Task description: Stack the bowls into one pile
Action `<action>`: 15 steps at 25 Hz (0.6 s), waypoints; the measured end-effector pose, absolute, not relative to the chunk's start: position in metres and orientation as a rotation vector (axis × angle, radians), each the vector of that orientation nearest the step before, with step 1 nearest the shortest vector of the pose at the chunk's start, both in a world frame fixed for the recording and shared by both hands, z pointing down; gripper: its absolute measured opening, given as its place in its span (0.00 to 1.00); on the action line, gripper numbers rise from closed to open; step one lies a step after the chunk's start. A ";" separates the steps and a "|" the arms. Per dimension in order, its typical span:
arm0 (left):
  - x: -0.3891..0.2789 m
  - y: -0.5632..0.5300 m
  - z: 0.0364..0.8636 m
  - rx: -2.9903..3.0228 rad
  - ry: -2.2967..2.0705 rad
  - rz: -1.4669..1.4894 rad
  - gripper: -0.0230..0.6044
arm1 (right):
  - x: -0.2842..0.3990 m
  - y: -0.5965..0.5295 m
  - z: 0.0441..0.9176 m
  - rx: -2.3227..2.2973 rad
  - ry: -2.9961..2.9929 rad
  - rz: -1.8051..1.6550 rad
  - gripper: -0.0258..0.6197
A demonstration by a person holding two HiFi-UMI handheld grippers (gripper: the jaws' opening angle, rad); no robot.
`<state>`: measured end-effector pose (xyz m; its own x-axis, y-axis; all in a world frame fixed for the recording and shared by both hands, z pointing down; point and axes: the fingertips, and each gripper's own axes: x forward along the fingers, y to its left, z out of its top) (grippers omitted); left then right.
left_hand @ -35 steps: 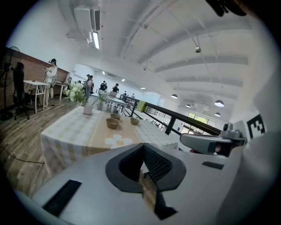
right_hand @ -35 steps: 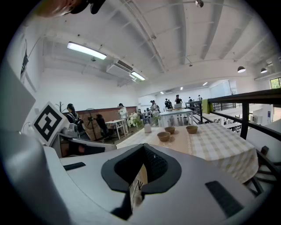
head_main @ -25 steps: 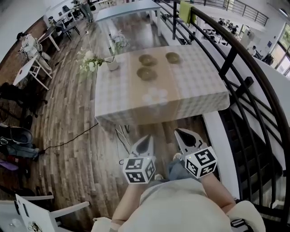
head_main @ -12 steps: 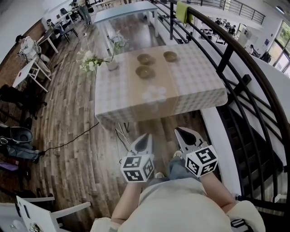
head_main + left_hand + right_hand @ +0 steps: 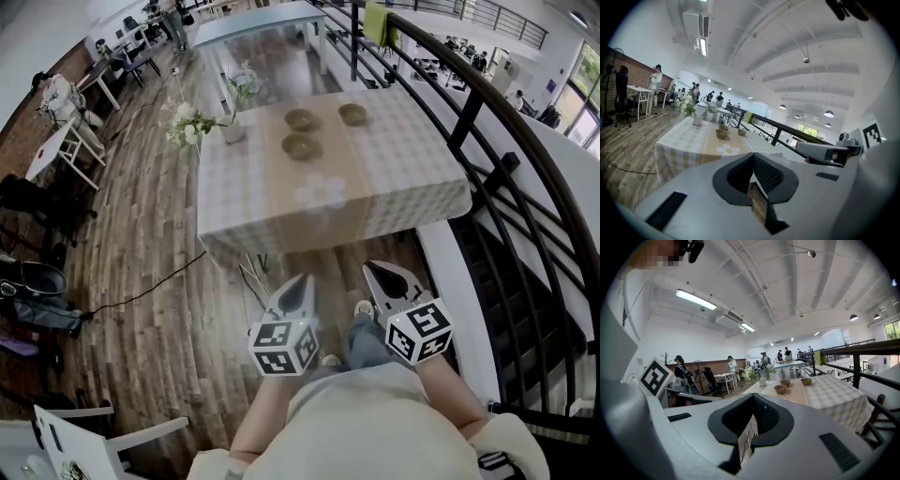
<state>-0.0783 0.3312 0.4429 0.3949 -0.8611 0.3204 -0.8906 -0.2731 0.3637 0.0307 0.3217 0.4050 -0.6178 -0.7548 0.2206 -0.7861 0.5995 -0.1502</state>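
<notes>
Three brown bowls stand apart on the checked tablecloth (image 5: pixel 412 178): one at the back left (image 5: pixel 302 119), one at the back right (image 5: pixel 353 114), and one nearer (image 5: pixel 302 146). They also show small in the left gripper view, the nearest bowl (image 5: pixel 722 134) in front, and in the right gripper view, the nearest bowl (image 5: pixel 780 389) again in front. My left gripper (image 5: pixel 302 283) and right gripper (image 5: pixel 377 272) hang side by side over the wooden floor, well short of the table. Both are shut and hold nothing.
A white vase of flowers (image 5: pixel 232 131) stands at the table's back left corner. A black railing (image 5: pixel 487 112) and a stairwell run along the right. A cable (image 5: pixel 141 295) lies on the floor at left, with chairs and desks beyond.
</notes>
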 end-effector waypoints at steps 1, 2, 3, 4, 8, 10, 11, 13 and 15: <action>-0.078 0.330 0.444 2.169 -1.496 0.081 0.04 | 0.030 0.321 0.405 1.293 -2.687 0.349 0.04; -0.078 0.328 0.444 2.166 -1.496 0.080 0.04 | 0.029 0.319 0.406 1.286 -2.688 0.344 0.04; -0.078 0.325 0.445 2.164 -1.497 0.080 0.04 | 0.028 0.316 0.405 1.280 -2.691 0.341 0.04; -0.078 0.321 0.445 2.163 -1.500 0.080 0.04 | 0.027 0.313 0.404 1.275 -2.696 0.339 0.04; -0.077 0.308 0.447 2.148 -1.513 0.077 0.04 | 0.026 0.298 0.402 1.244 -2.717 0.335 0.04; -0.076 0.299 0.447 2.140 -1.519 0.074 0.04 | 0.027 0.288 0.400 1.230 -2.722 0.326 0.04; -0.076 0.294 0.448 2.135 -1.524 0.073 0.04 | 0.027 0.282 0.400 1.225 -2.725 0.322 0.04; -0.076 0.284 0.449 2.128 -1.533 0.072 0.04 | 0.027 0.270 0.400 1.214 -2.729 0.316 0.04; -0.075 0.273 0.451 2.122 -1.539 0.068 0.04 | 0.029 0.258 0.400 1.207 -2.734 0.303 0.04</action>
